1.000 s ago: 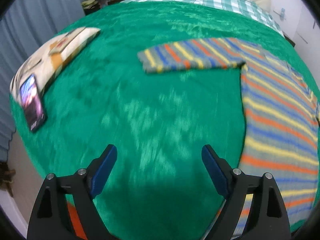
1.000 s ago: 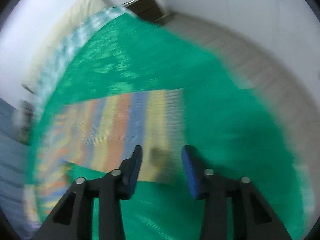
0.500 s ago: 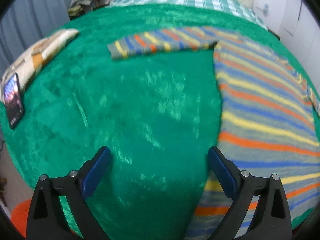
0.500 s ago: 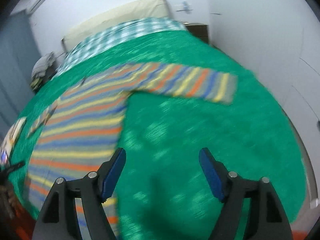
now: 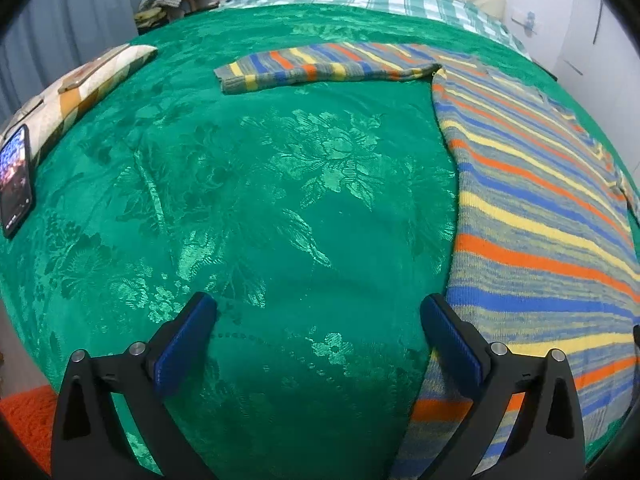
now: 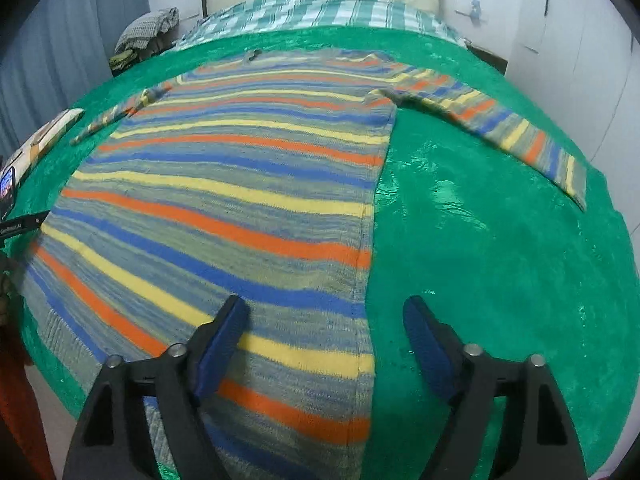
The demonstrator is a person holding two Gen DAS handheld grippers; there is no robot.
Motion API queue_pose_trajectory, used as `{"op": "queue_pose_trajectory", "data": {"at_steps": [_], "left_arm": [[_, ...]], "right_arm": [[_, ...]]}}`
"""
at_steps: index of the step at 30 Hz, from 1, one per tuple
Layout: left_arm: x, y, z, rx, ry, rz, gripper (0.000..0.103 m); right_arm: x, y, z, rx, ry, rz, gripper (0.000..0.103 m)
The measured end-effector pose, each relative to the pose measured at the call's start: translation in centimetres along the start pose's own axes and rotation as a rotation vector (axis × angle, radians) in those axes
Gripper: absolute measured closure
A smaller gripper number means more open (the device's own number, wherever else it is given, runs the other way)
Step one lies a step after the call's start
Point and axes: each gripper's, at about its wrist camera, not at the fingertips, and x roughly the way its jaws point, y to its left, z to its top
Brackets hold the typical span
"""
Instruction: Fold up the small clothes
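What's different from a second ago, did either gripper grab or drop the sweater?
Neither holds anything. The right gripper swung round to the sweater's side hem, its jaws opening over the edge. The left gripper came lower over the green bedspread, jaws opening, empty. The sweater stayed flat, sleeves out; the phone is unmoved.
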Motion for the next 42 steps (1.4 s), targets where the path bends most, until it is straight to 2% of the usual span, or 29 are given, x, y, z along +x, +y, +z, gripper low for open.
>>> {"op": "queue_pose_trajectory", "data": {"at_steps": [4, 10, 22, 42], "left_arm": [[0.0, -1.0, -0.2, 0.046, -0.010, 0.051, 0.000], [0.1, -0.7, -0.1, 0.051, 0.001, 0.034, 0.000], [0.2, -0.9, 0.1, 0.070, 0.018, 0.036, 0.000], [0.0, -0.9, -0.4, 0.081, -0.003, 0.038, 0.001]], "right_arm": [[0.2, -0.6, -0.6, 0.025, -0.004, 0.038, 0.012], [0.5, 0.0, -0.6, -0.005, -0.029, 0.038, 0.005], [0.8, 0.1, -0.7, -0.007, -0.032, 0.041, 0.001], [1.0, 0.4, -0.6, -0.005, -0.026, 0.034, 0.001]]}}
